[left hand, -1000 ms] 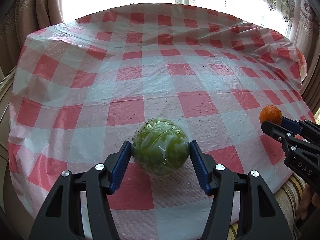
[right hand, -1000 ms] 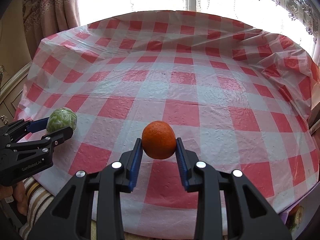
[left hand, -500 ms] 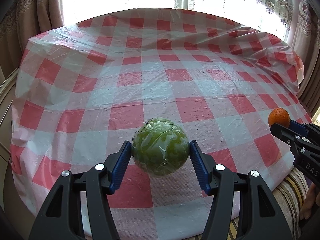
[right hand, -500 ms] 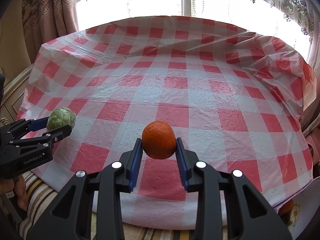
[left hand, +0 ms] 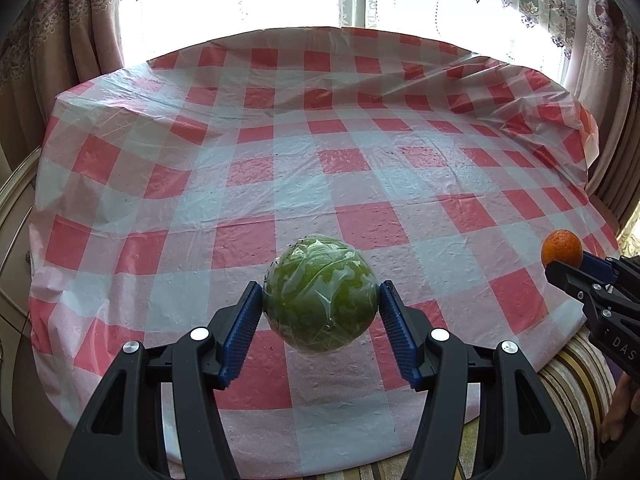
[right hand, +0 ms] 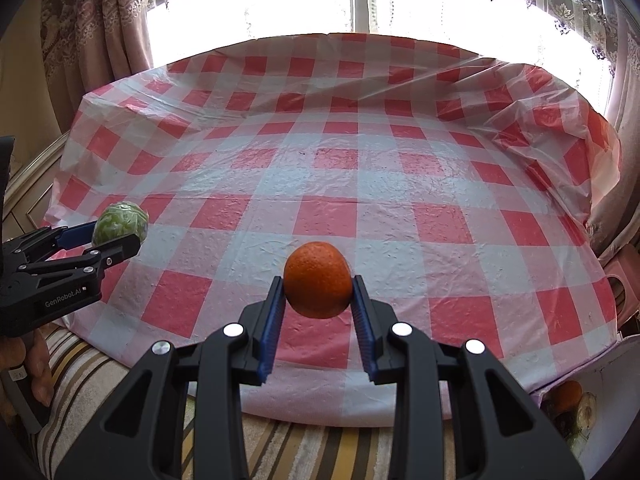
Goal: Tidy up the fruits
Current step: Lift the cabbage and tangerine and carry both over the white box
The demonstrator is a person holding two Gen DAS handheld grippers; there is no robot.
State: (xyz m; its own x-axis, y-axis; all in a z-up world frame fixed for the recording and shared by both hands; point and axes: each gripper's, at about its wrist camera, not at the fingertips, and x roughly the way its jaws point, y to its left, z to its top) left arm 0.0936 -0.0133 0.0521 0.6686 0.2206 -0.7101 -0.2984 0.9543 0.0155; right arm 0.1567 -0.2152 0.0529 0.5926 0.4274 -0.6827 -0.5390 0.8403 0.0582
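Note:
My left gripper (left hand: 320,308) is shut on a green round fruit wrapped in clear film (left hand: 320,294) and holds it in the air above the near edge of the table. My right gripper (right hand: 318,294) is shut on an orange (right hand: 318,278), also held above the near table edge. The right gripper shows at the right in the left wrist view (left hand: 576,268) with the orange (left hand: 561,247). The left gripper shows at the left in the right wrist view (right hand: 116,236) with the green fruit (right hand: 120,222).
A red-and-white checked plastic cloth (left hand: 320,168) covers the table (right hand: 360,168). Curtains and a bright window stand behind it. A striped fabric (right hand: 280,444) lies below the near edge. More fruit sits in a container at the lower right (right hand: 570,404).
Both grippers have pulled back and up from the table with their fruit still held. More of the near table edge and striped fabric shows now.

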